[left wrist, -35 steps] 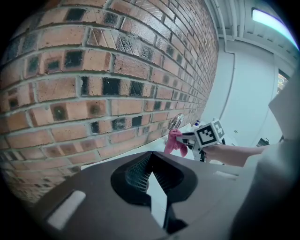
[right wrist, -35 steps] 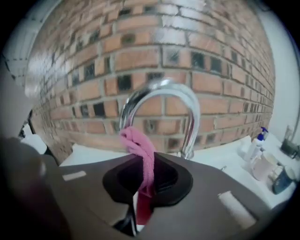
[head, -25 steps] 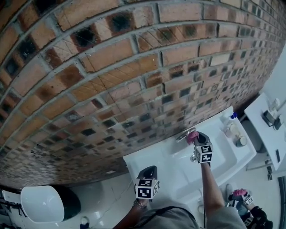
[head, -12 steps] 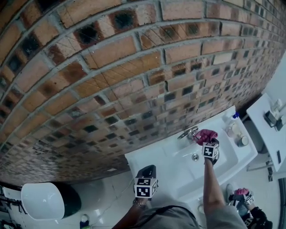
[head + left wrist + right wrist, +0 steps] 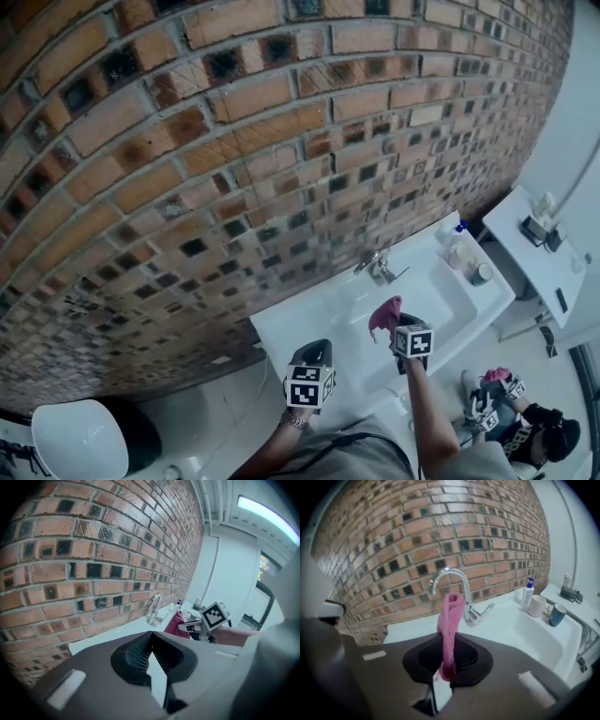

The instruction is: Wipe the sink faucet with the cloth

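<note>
A chrome faucet (image 5: 378,267) (image 5: 451,579) (image 5: 153,605) stands at the back of the white sink (image 5: 441,305) against the brick wall. My right gripper (image 5: 397,330) (image 5: 446,660) is shut on a pink cloth (image 5: 383,317) (image 5: 449,630) (image 5: 177,623), which sticks up folded between its jaws. It hovers over the sink's front left, clear of the faucet. My left gripper (image 5: 312,361) (image 5: 149,654) is shut with nothing in it, low at the counter's front left edge.
A blue-capped bottle (image 5: 528,590), a white mug (image 5: 536,605) and a teal mug (image 5: 556,614) stand at the sink's right end. A white side shelf (image 5: 530,253) lies further right. A white toilet (image 5: 80,441) sits at the lower left. Brick wall (image 5: 234,141) behind.
My right gripper has pulled back from the faucet toward me and to the left, still holding the cloth. The head view has shifted; the left gripper has hardly moved.
</note>
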A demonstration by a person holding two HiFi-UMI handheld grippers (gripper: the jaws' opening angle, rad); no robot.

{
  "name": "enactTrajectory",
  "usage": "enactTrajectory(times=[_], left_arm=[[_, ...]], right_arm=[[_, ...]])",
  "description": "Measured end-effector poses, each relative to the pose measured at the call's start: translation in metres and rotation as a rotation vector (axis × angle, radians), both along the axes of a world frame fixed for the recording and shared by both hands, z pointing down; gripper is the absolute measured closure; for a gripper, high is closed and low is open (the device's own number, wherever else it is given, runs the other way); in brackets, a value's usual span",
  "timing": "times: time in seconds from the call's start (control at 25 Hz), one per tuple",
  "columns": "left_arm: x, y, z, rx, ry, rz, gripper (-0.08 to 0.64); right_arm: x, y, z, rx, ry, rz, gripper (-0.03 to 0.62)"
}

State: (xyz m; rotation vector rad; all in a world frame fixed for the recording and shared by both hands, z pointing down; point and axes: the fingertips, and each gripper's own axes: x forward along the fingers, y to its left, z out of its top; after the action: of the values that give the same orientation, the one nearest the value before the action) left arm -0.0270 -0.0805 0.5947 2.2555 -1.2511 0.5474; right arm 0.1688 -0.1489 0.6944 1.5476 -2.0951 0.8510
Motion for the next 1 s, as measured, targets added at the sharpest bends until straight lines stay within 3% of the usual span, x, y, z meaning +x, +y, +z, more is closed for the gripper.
enactTrajectory(times=[0.2,0.32,0.52,0.8,1.0], left_arm=[[0.024,0.04,0.005,-0.023,0.056,0.073,0.541],[0.031,0.063,0.007,-0.02,0.026,0.102,0.541],[0.029,0.104,0.001,0.025,-0.015,0.082,0.541],[0.026,0.187,-0.001,0.063,-0.044,-0.032,0.541],[0.045,0.282,0.031,0.018,-0.128,-0.028,0.541]], right_arm=[[-0.059,0.086,-0.068,0.111,-0.054,-0.011,0.567],[-0.086,0.125,-0.09,0.135,-0.091,0.014,0.567],[-0.113,0.178,-0.106,0.149,-0.064,-0.047,0.568],[-0.099,0.268,-0.138,0.246,-0.087,-0.074,0.568],[-0.075,0.35,-0.106,0.195,-0.116,-0.035,0.566]])
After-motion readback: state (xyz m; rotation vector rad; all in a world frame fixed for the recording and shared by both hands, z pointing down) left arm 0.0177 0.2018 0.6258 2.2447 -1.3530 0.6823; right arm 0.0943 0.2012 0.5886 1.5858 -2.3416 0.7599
